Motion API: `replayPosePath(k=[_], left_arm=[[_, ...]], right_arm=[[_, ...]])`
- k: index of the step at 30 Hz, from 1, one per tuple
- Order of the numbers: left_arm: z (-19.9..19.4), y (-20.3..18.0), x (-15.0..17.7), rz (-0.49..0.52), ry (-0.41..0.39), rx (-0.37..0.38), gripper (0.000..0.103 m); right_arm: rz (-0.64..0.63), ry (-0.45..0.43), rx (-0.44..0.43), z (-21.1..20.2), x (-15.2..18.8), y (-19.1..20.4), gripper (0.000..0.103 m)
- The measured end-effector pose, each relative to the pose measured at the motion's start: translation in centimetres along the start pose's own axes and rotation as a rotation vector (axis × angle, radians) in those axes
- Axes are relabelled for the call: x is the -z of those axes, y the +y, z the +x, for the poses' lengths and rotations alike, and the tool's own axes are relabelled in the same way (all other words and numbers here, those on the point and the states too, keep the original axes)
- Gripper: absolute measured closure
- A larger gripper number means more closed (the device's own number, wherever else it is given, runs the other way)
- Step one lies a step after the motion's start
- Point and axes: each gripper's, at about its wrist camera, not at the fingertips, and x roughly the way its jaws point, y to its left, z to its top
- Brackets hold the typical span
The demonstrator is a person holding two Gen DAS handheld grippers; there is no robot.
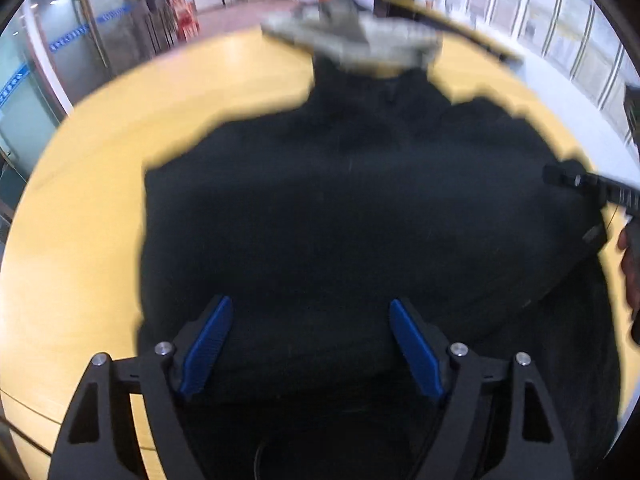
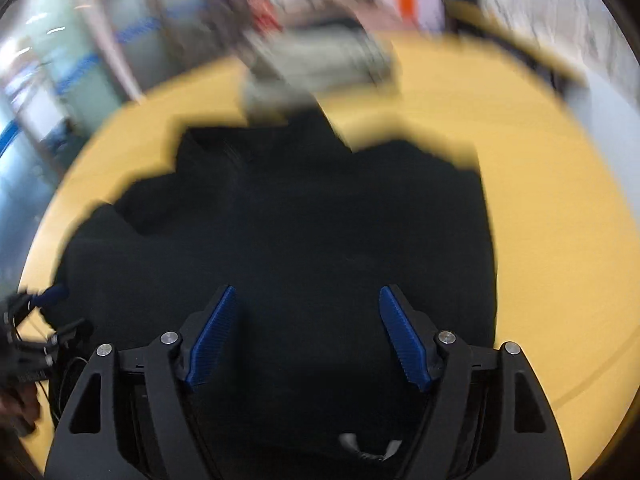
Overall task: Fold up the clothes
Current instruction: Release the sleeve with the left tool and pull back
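A black garment (image 1: 340, 220) was spread across the yellow worktop (image 1: 100, 220), its far end lying against a grey folded garment (image 1: 352, 36) near the worktop's far edge. The left hand-held gripper (image 1: 310, 346) was held over the near part of the black cloth with its blue-padded fingers (image 1: 208, 344) spread wide and nothing pinched between them. The right hand-held gripper (image 2: 308, 338) was likewise positioned above the near part of the same garment (image 2: 300, 220), its blue pads (image 2: 404, 340) set well apart and empty. In the left wrist view, part of the right tool could be seen at the right edge. Both views were blurred, so fine detail of the cloth could not be made out.
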Motion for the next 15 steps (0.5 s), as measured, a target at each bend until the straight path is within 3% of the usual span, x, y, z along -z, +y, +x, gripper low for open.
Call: replayPosePath(k=[3, 8, 9, 12, 13, 15], left_arm=[[-0.8, 0.2, 2.1, -0.029, -0.012, 0.045, 0.018], [-1.6, 0.1, -0.3, -0.008, 0.010, 0.029, 0.017], [-2.0, 0.2, -1.1, -0.012, -0.008, 0.039, 0.017], [-2.4, 0.6, -3.1, -0.024, -0.047, 0.060, 0.017], [-1.8, 0.6, -3.3, -0.024, -0.039, 0.057, 0.017], [-0.6, 0.6, -3.8, -0.024, -0.024, 0.052, 0.016]], right_arm=[[-0.047, 0.004, 0.015, -0.2, 0.7, 0.3, 0.044], [-0.149, -0.020, 0.068, -1.9, 2.7, 0.6, 0.045], [-0.149, -0.045, 0.083, -2.7, 2.0, 0.7, 0.043], [-0.180, -0.157, 0.044, -5.1, 0.3, 2.3, 0.019], [-0.197, -0.167, 0.009, -5.1, -0.1, 2.9, 0.014], [-0.220, -0.113, -0.003, -3.7, -0.4, 3.6, 0.014]])
